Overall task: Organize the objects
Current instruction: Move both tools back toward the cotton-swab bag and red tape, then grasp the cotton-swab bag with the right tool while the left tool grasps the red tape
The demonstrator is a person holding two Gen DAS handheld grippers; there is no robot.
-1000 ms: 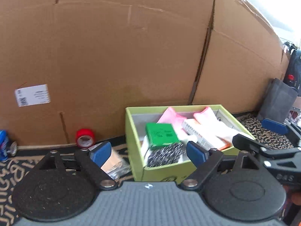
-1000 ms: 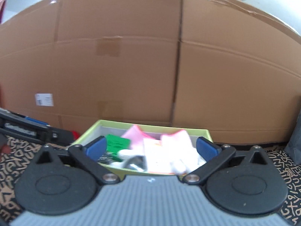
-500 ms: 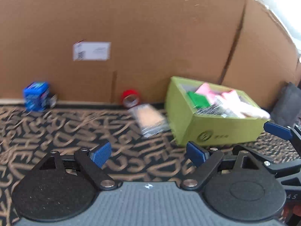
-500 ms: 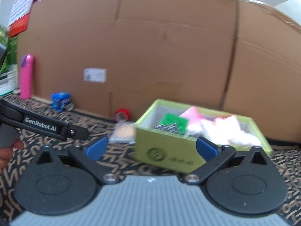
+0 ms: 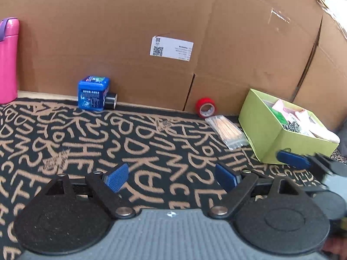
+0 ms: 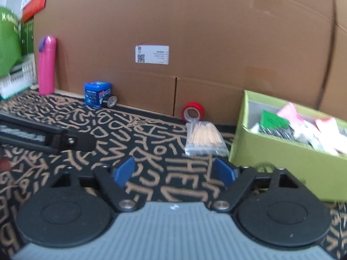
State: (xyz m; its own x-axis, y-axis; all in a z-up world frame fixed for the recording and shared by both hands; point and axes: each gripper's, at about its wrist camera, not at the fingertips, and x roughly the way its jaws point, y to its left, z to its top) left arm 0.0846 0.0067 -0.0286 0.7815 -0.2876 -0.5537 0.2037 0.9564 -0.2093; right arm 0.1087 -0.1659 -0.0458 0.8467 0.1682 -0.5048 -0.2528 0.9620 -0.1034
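Only in right view: green bag at ten o'clock. Right gripper just narrowed, empty, spread; stick packet at twelve. Left gripper spread, empty.

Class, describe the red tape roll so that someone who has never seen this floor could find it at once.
Start at the tall cardboard wall behind the patterned mat. Along its foot, just left of the green box, stands the red tape roll, its hole facing you. The clear packet of sticks beside it lies flat; the roll alone is red and round.

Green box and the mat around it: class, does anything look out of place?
Yes. The clear packet of sticks lies loose on the mat beside the green box, and the red tape roll sits against the cardboard wall, both outside it.
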